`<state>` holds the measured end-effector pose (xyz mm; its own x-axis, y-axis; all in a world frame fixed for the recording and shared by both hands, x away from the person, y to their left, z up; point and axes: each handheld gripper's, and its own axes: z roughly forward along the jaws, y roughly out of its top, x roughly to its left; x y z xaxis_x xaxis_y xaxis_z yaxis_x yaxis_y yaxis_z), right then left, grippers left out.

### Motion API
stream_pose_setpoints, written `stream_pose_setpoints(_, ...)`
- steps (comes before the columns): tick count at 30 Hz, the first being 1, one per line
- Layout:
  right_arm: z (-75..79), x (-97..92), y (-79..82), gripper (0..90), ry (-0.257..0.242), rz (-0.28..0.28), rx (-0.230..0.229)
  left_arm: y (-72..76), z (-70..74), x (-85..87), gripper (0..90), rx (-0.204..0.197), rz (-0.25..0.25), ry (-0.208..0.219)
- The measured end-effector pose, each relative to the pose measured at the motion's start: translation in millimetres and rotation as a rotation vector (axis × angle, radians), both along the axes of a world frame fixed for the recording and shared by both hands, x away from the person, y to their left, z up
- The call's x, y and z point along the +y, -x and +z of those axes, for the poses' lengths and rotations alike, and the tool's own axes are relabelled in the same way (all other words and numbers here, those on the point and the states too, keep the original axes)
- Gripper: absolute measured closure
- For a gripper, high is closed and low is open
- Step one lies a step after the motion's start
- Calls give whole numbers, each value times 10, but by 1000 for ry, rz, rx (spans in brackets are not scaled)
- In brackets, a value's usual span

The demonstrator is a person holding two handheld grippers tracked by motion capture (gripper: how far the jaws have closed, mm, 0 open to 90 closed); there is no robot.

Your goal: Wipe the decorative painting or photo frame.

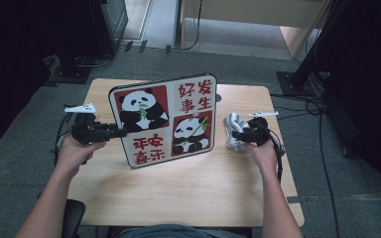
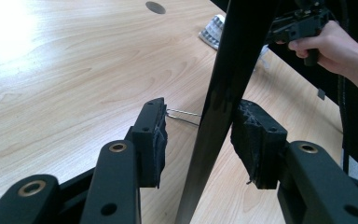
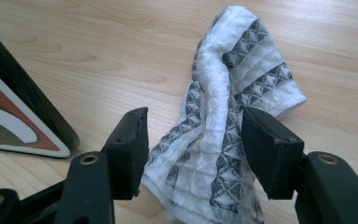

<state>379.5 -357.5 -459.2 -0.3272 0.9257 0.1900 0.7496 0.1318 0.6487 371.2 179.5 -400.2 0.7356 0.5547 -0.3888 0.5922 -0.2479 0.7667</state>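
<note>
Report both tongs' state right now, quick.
Left tongs: open, pads apart around the edge of the upright panda-printed board.
Right tongs: open, astride the crumpled white-and-grey patterned cloth, not pinching it.

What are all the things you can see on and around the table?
Light wooden table: one, pale wood, centre of the room on grey carpet.
Panda picture board: one, white with red panels and black-and-white pandas, standing tilted on the table's middle.
Thin wire stand: one, silver, behind the board's edge.
White and grey patterned cloth: one, crumpled, on the table right of the board.
Left gripper: one, black, jaws open either side of the board's edge, not pressing it.
Right gripper: one, black, jaws open either side of the cloth.
Person's hands: two, holding the grippers from the near side of the table.
</note>
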Motion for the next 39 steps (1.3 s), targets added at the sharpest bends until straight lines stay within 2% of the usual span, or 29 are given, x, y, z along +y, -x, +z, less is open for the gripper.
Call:
stream_pose_setpoints(12,67,-21,164,408,6,3,-24,-95,-52,23,500,11,13,7)
stream_pose_setpoints(20,91,-14,255,408,-16,34,-33,-107,-56,24,493,3,18,-3)
stream_pose_setpoints(28,95,19,293,407,-17,56,-34,-118,-62,29,487,-3,37,-12)
stream_pose_setpoints(37,124,-2,287,413,-54,61,-46,-107,-44,44,466,-7,44,-11)
stream_pose_setpoints(39,127,-11,281,412,-52,58,-47,-93,-32,51,444,-18,44,-28)
